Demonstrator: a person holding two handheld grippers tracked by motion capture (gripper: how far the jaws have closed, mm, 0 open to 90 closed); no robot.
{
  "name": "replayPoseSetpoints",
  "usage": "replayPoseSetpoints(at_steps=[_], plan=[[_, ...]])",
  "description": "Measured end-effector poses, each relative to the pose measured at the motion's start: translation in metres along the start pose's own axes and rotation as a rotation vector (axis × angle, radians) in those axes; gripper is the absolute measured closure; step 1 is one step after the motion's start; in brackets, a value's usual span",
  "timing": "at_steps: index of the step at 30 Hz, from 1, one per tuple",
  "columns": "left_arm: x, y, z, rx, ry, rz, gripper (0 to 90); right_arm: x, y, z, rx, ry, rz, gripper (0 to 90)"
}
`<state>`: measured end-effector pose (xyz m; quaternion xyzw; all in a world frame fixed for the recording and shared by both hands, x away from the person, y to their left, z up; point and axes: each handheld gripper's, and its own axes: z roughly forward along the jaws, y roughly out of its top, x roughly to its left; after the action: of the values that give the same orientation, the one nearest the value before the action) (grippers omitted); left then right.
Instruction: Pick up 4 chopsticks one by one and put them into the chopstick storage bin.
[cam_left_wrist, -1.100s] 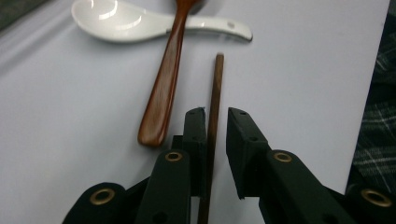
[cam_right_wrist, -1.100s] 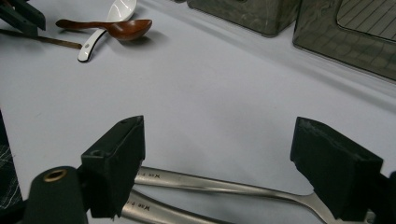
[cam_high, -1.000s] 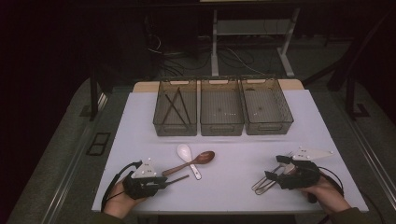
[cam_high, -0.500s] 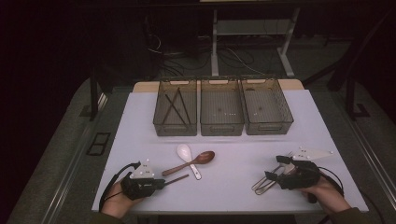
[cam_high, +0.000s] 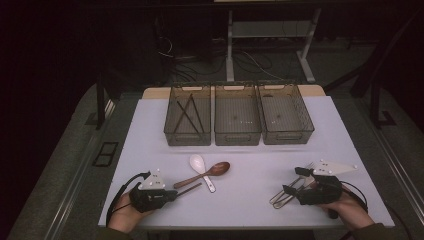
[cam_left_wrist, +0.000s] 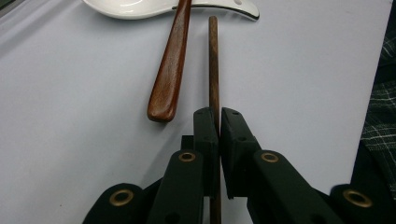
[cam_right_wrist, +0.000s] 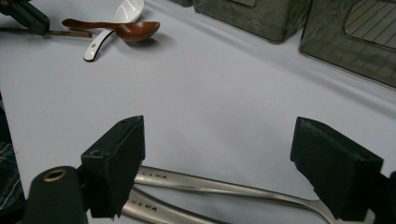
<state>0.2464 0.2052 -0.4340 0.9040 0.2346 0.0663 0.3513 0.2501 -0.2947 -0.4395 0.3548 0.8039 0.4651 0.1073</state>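
My left gripper (cam_high: 171, 194) is shut on the near end of a dark wooden chopstick (cam_high: 190, 189) that lies on the white table (cam_high: 250, 165). In the left gripper view the chopstick (cam_left_wrist: 214, 65) runs forward out of the closed jaws of that gripper (cam_left_wrist: 219, 122), beside the handle of a wooden spoon (cam_left_wrist: 170, 70). The wooden spoon (cam_high: 206, 174) crosses a white ceramic spoon (cam_high: 199, 166). My right gripper (cam_high: 294, 181) is open, its jaws on either side of two metal utensils (cam_high: 281, 196). Their handles (cam_right_wrist: 210, 185) lie between the right gripper's (cam_right_wrist: 224, 144) spread fingers.
Three mesh bins stand in a row at the back: the left bin (cam_high: 172, 135) holds dark chopsticks, beside it a middle bin (cam_high: 237, 137) and a right bin (cam_high: 287, 136). Bare table stretches between the two grippers. The table's front edge runs just below both hands.
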Motion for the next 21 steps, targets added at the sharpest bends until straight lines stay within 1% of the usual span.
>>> replayPoseSetpoints(at_steps=[1,2,3,4,7,10,11,14,17,21], plan=[[0.0,0.001,-0.001,-0.001,-0.002,0.002,84.5,0.0,0.0,0.001,0.0,0.002,-0.002,17.3],[0.0,0.002,-0.001,-0.008,-0.006,-0.006,84.5,0.0,-0.001,0.002,0.004,0.001,-0.006,17.3],[0.0,0.003,-0.001,-0.012,-0.009,-0.003,84.5,0.0,-0.001,0.002,0.011,-0.003,-0.009,17.3],[0.0,0.004,-0.002,-0.018,-0.01,-0.009,84.5,0.0,-0.001,0.003,0.018,-0.008,-0.014,17.3],[0.0,0.007,-0.003,-0.024,-0.019,-0.008,84.5,-0.002,-0.002,0.005,0.026,-0.014,-0.02,17.3],[0.002,0.01,-0.003,-0.03,-0.029,-0.018,84.5,-0.005,-0.004,0.006,0.029,-0.016,-0.018,17.3],[0.002,0.011,-0.002,-0.029,-0.031,-0.02,84.5,-0.005,-0.004,0.006,0.032,-0.019,-0.011,17.4],[0.004,0.015,-0.002,-0.034,-0.035,-0.039,84.5,-0.007,-0.005,0.005,0.031,-0.023,-0.005,17.3],[0.006,0.02,-0.003,-0.034,-0.038,-0.04,84.5,-0.007,-0.004,0.006,0.03,-0.021,-0.007,17.3],[0.01,0.026,-0.005,-0.05,-0.039,-0.056,84.5,-0.007,-0.003,0.006,0.028,-0.024,-0.008,17.3]])
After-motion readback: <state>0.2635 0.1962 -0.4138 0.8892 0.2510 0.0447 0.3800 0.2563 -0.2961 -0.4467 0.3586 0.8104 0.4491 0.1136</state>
